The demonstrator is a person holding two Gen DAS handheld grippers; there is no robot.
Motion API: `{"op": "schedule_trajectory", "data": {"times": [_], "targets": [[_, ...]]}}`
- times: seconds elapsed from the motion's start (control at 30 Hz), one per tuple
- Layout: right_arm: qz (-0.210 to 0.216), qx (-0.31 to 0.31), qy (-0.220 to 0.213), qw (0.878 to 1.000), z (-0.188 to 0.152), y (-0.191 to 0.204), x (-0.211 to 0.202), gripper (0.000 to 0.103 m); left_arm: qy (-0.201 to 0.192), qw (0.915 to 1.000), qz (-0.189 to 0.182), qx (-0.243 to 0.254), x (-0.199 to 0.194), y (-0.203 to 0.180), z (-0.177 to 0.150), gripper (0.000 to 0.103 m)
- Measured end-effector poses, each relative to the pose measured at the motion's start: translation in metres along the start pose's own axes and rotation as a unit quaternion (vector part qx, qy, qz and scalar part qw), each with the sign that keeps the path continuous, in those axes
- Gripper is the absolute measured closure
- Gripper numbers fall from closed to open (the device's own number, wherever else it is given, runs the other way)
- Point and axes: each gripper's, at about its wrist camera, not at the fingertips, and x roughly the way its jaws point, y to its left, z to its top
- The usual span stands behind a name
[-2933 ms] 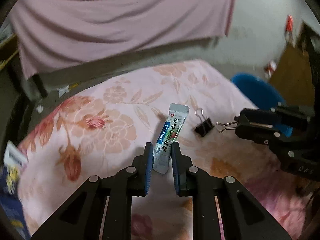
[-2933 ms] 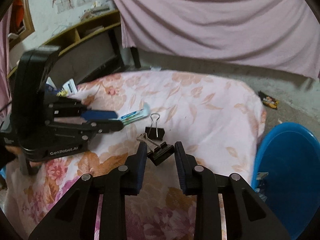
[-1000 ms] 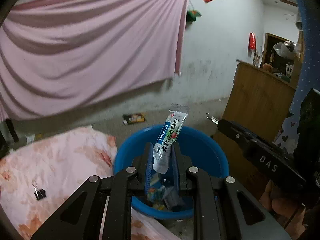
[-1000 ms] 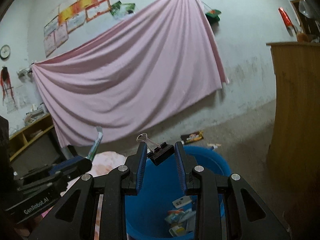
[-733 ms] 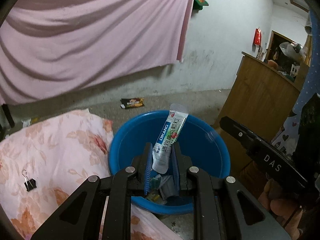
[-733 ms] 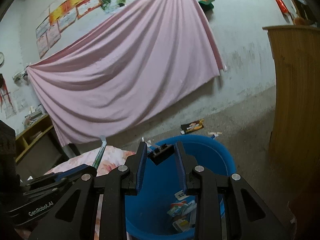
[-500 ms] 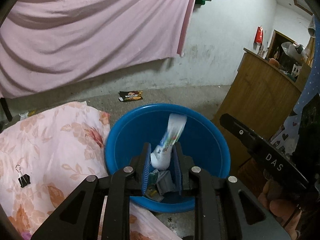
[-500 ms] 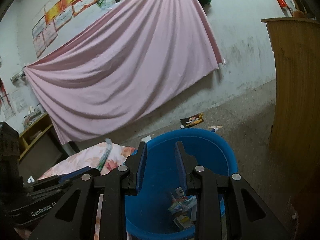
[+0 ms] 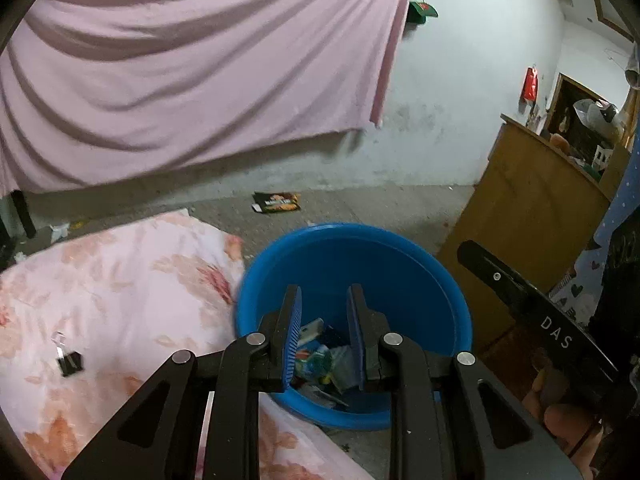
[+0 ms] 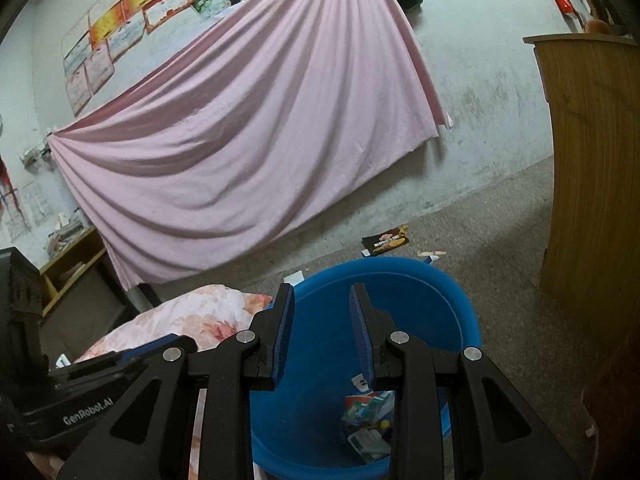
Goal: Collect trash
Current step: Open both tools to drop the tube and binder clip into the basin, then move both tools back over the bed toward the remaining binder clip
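**Both tongs empty over the blue basin**

Left wrist view: my left tongs (image 9: pixel 323 334) stand narrowly parted with nothing between them, above the blue basin (image 9: pixel 404 248). Wrappers (image 9: pixel 320 360) lie heaped on its bottom. A black binder clip (image 9: pixel 69 360), slightly blurred, rests on the floral bed (image 9: pixel 120 280).

Right wrist view: my right tongs (image 10: pixel 322 336) are likewise narrowly parted and empty over the basin (image 10: pixel 400 280), trash (image 10: pixel 368 420) inside.

Blue basin (image 9: pixel 420 272) on floor – crumpled wrappers (image 9: pixel 320 360) heaped at bottom.
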Motion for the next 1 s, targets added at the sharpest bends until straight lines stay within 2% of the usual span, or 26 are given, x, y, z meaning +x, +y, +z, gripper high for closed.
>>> {"op": "schedule_trajectory", "data": {"times": [0.43, 0.5, 0.57, 0.73, 0.8, 0.83, 0.93, 1.0], "targets": [[0.02, -0.024, -0.034, 0.999, 0.012, 0.038, -0.006, 0.076, -0.068, 0.9961, 0.055, 0.006, -0.07, 0.028, 0.014, 0.083], [0.023, -0.032, -0.039, 0.998, 0.012, 0.047, -0.007, 0.074, -0.085, 0.9942, 0.065, 0.004, -0.084, 0.036, 0.014, 0.079], [0.027, -0.038, -0.048, 0.998, 0.013, 0.055, -0.009, 0.071, -0.103, 0.992, 0.073, -0.001, -0.096, 0.043, 0.013, 0.07], [0.046, -0.047, -0.074, 0.995, 0.017, 0.081, -0.012, 0.066, -0.143, 0.9845, 0.101, -0.009, -0.13, 0.069, 0.008, 0.068], [0.057, -0.047, -0.085, 0.994, 0.018, 0.091, -0.013, 0.06, -0.157, 0.9811, 0.113, -0.015, -0.141, 0.079, 0.005, 0.062], [0.064, -0.046, -0.089, 0.993, 0.018, 0.096, -0.014, 0.059, -0.164, 0.979, 0.119, -0.02, -0.146, 0.085, 0.003, 0.056], [0.088, -0.048, -0.103, 0.99, 0.015, 0.112, -0.013, 0.053, -0.202, 0.9694, 0.135, -0.036, -0.167, 0.103, -0.006, 0.052], [0.098, -0.052, -0.112, 0.987, 0.012, 0.122, -0.011, 0.048, -0.229, 0.9605, 0.152, -0.043, -0.182, 0.116, -0.012, 0.038]]}}
